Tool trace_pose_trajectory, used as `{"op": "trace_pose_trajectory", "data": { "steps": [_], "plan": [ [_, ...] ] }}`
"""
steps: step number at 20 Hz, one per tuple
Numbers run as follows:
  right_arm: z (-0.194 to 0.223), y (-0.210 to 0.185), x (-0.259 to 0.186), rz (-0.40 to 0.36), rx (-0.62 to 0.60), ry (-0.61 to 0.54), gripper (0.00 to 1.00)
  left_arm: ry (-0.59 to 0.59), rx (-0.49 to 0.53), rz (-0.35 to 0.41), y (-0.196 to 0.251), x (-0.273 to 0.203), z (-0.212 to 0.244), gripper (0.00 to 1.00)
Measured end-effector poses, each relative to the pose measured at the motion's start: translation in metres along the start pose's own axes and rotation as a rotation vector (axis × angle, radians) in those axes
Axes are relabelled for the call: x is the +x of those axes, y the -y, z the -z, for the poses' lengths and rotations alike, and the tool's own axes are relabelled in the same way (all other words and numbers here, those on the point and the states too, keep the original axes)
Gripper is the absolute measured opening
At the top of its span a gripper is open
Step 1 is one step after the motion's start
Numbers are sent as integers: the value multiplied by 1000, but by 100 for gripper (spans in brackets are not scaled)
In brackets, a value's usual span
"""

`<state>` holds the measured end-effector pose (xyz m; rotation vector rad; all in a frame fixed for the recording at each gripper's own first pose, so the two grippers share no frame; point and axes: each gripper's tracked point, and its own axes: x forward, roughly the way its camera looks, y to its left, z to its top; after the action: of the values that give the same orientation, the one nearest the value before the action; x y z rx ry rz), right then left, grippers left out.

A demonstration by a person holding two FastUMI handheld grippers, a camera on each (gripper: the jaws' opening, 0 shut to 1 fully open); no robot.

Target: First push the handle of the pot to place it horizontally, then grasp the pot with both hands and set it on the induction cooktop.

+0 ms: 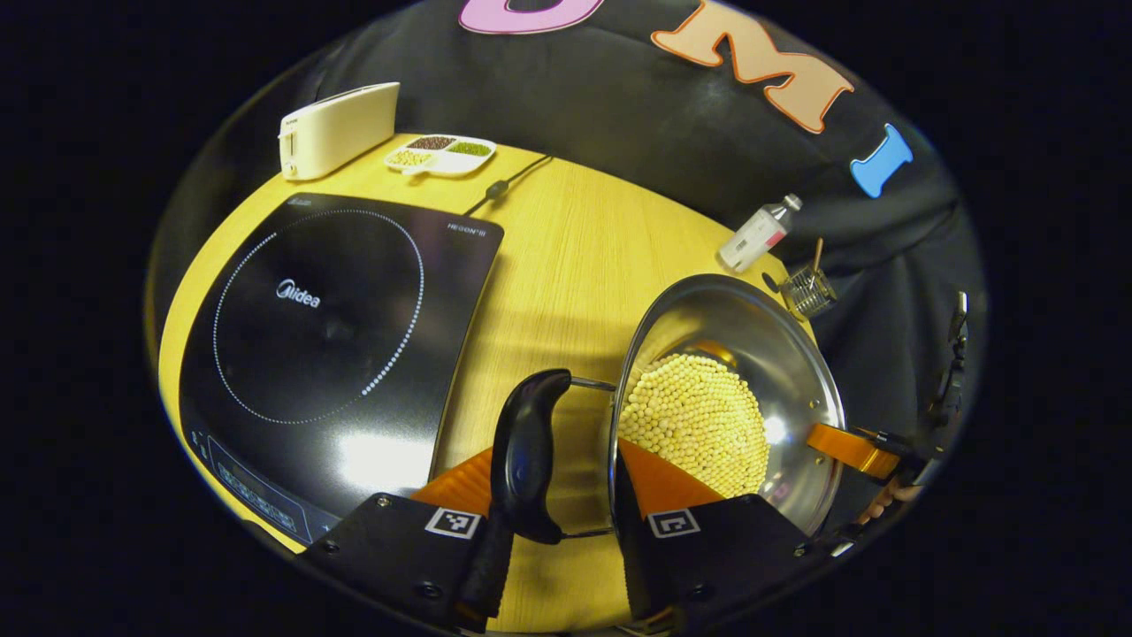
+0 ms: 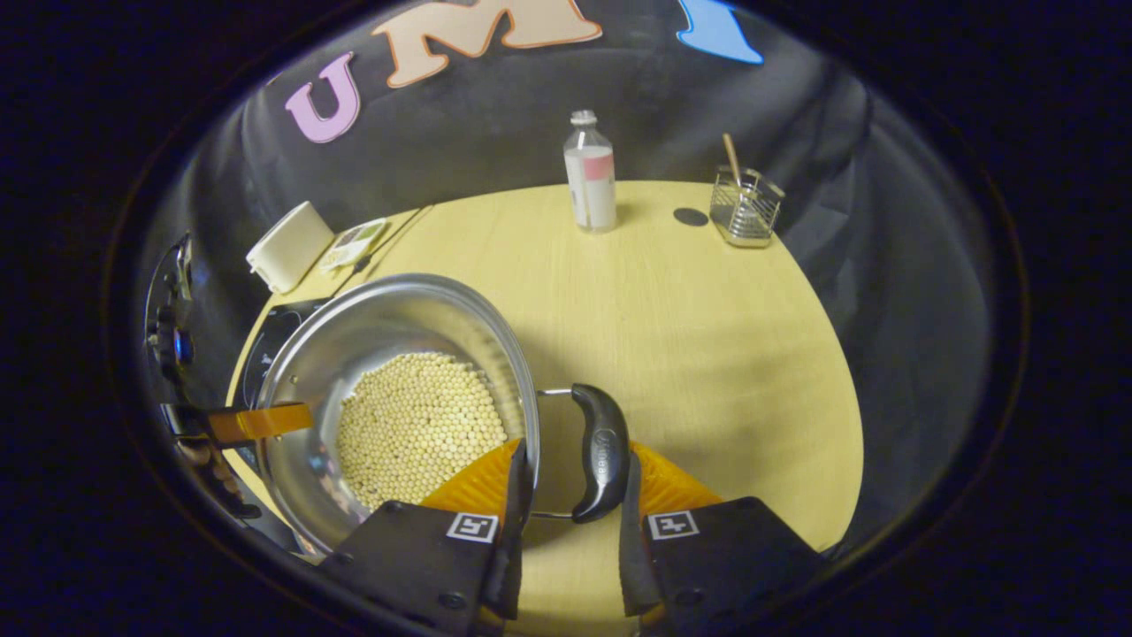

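Note:
A steel pot (image 1: 778, 354) holding pale round beans (image 1: 699, 420) sits over the wooden table, just right of the black induction cooktop (image 1: 336, 354). My left gripper (image 1: 562, 495) is shut around the pot's black side handle (image 1: 529, 451), with one finger outside the handle and the other inside the pot wall. In the right gripper view, my right gripper (image 2: 575, 469) clamps the opposite black handle (image 2: 601, 451) and the pot (image 2: 398, 310) rim the same way. Each view shows the other gripper's finger reaching into the far rim. I cannot tell whether the pot is off the table.
At the back of the table (image 1: 575, 257) are a white appliance (image 1: 336, 128), a divided dish of grains (image 1: 439, 152) and the cooktop's cord (image 1: 513, 181). A small bottle (image 2: 591, 172) and a wire holder (image 2: 745, 208) stand at the far right edge.

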<state>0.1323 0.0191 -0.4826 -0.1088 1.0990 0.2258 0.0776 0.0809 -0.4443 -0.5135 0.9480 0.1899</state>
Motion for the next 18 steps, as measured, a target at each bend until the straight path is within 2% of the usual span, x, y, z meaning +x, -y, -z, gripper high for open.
{"op": "trace_pose_trajectory", "data": {
  "steps": [2,3,10,11,12,13,14,15,16,17,18],
  "plan": [
    [-8,-7,-5,-23,0,18,47,21,-10,-12,-2,-11,-7,54],
    [-11,-11,-8,-38,2,25,41,36,-10,-19,-3,-18,-12,54],
    [-21,-69,-14,-194,-1,26,41,112,-51,-119,-40,-75,-28,54],
    [-20,-79,-14,-214,-11,26,41,127,-59,-133,-49,-83,-30,57],
    [-20,-88,-14,-226,-18,23,41,138,-62,-144,-57,-89,-32,54],
    [-20,-97,-14,-232,-21,24,41,142,-68,-147,-65,-94,-32,56],
    [-21,-106,-14,-233,-25,24,41,146,-79,-144,-73,-97,-33,54],
    [-21,-114,-14,-231,-30,26,46,149,-91,-137,-80,-97,-36,56],
    [-22,-122,-12,-226,-37,23,40,142,-102,-127,-90,-94,-37,54],
    [-22,-131,-11,-217,-34,20,46,134,-112,-115,-100,-91,-38,54],
    [-22,-141,-8,-205,-30,18,46,130,-117,-103,-111,-88,-41,54]
  ]
}}
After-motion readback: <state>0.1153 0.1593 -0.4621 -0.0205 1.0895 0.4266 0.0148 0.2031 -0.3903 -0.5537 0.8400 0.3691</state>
